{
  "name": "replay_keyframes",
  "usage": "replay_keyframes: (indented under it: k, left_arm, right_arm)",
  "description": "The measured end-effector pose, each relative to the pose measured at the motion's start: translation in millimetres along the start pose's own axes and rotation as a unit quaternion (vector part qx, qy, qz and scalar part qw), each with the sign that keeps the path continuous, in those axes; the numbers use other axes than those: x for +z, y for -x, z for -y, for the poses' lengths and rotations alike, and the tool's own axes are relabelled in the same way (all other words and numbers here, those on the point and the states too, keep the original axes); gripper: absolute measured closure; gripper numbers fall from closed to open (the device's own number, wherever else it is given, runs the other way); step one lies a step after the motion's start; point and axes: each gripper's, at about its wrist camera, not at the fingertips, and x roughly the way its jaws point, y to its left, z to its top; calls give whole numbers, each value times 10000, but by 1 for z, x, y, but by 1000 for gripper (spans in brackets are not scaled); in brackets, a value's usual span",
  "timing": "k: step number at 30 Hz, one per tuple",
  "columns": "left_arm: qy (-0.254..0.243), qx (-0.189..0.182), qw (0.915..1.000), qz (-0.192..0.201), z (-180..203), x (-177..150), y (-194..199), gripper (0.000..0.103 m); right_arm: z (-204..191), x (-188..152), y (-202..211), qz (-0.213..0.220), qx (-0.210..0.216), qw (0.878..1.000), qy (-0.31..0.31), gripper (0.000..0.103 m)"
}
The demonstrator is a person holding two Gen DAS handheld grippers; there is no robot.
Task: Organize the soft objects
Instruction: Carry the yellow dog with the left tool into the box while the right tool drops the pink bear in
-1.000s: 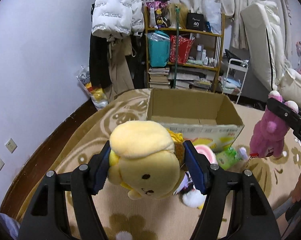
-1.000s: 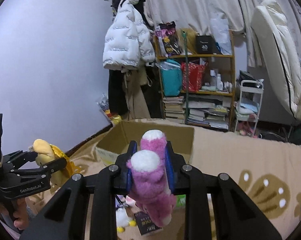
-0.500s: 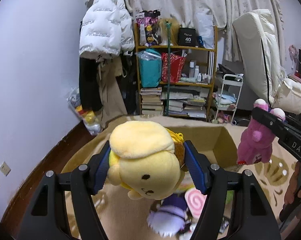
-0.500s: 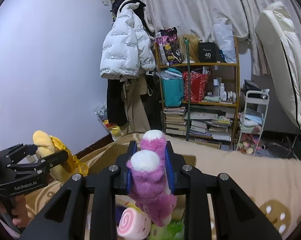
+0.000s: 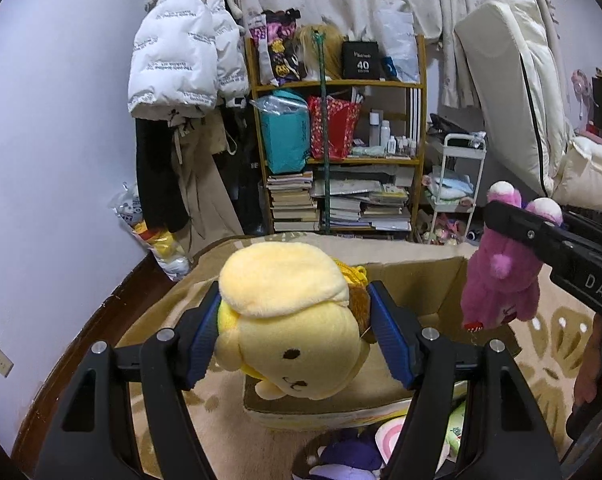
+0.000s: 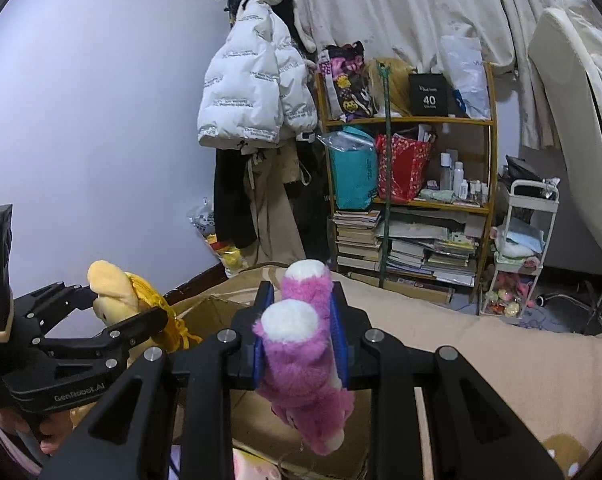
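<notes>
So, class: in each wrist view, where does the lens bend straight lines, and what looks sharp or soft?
Left wrist view: fisheye bows the bookshelf and wall edges, corners go black; yellow plush in the left gripper is sharp. Right wrist view: same curvature; pink plush in the right gripper is crisp, room lighting dim and even.

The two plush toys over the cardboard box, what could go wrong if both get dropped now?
The pink plush hangs by its ears from the right gripper near the cardboard box wall, so it may catch the rim. The yellow plush in the left gripper looks bulky and could bounce out.
</notes>
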Motion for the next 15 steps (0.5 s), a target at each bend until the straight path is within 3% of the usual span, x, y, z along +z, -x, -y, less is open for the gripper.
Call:
replay_keyframes:
  k: [7, 15]
  left_arm:
    - [-91, 32, 9994, -328, 6, -17, -25, 32]
    - [-4, 23, 9984, -570, 5, -27, -37, 29]
  right_arm:
    - [21, -27, -27, -533, 15, 9980, -344, 72]
    - [22, -41, -33, -805, -17, 9958, -425, 71]
